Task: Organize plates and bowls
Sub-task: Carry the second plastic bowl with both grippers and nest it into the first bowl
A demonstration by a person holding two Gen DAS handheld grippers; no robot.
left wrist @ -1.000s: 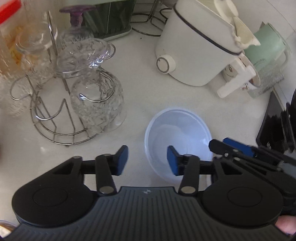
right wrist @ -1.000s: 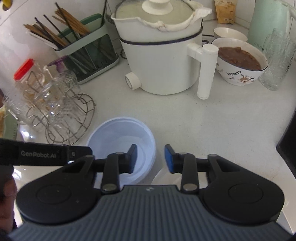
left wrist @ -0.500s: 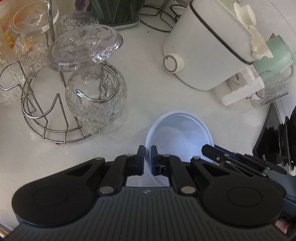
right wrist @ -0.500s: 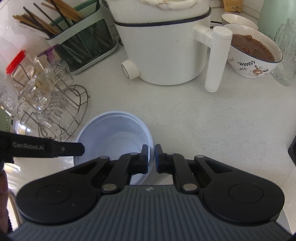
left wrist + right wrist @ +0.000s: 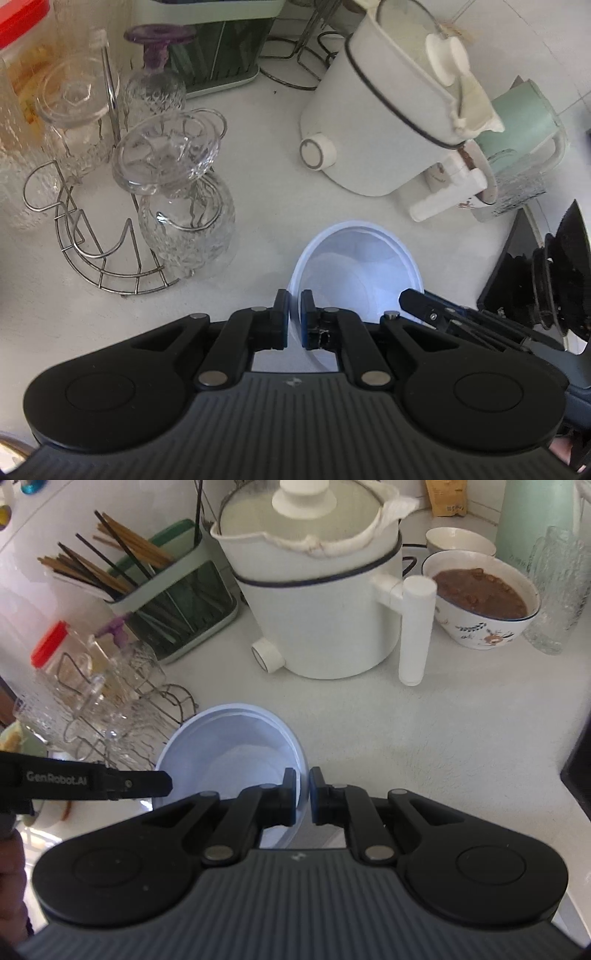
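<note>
Plastic bowl [image 5: 354,266] between both hand-held grippers

Pale blue, translucent round plastic bowl [image 5: 356,266], empty, mouth upward, seen over the white speckled counter [image 5: 266,206]. Its thin rim is caught at two opposite points: the near-left edge lies between the fingers [image 5: 281,308] of the left gripper [image 5: 294,318], and the near-right edge lies between the fingers of the right gripper [image 5: 303,794]. The bowl tilts slightly. Whether its base touches the counter cannot be told. The interior shows a smooth flat bottom and a stepped band below the rim.
</note>
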